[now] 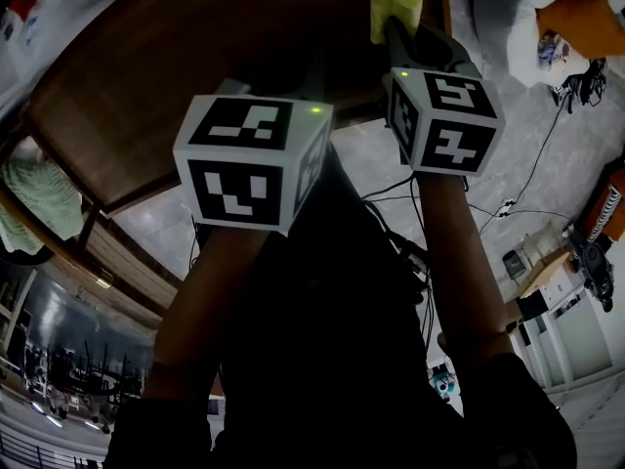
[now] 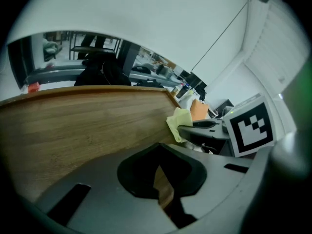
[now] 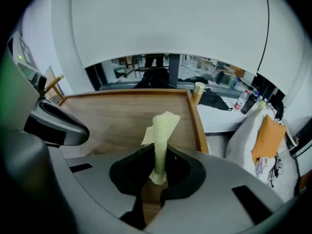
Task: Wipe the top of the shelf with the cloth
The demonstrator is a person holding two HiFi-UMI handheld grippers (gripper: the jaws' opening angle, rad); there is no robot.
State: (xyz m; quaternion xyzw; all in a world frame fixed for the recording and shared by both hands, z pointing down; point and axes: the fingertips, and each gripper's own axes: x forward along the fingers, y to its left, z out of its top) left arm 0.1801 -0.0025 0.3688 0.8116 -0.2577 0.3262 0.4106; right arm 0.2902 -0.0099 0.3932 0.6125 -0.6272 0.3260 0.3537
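Note:
The shelf top (image 1: 186, 57) is a brown wooden board with a raised rim, also seen in the left gripper view (image 2: 73, 126) and in the right gripper view (image 3: 117, 113). A pale yellow cloth (image 1: 395, 6) is pinched in my right gripper (image 1: 400, 35), which is shut on it near the board's right edge. The cloth (image 3: 160, 128) stands up from those jaws just above the wood. My left gripper (image 1: 234, 91) hovers over the board's near edge, left of the right one, shut with nothing in it (image 2: 163, 191). From the left gripper view the cloth (image 2: 178, 122) and the right gripper (image 2: 207, 126) show at the right.
Beyond the shelf's right rim (image 3: 196, 116) lie a white cushion (image 1: 532, 13) with an orange envelope (image 3: 267, 135), bottles (image 3: 242, 100) and a paper roll (image 3: 198, 87). Cables (image 1: 508, 203) run over the grey floor below. The left gripper's body (image 3: 53, 123) sits close on the left.

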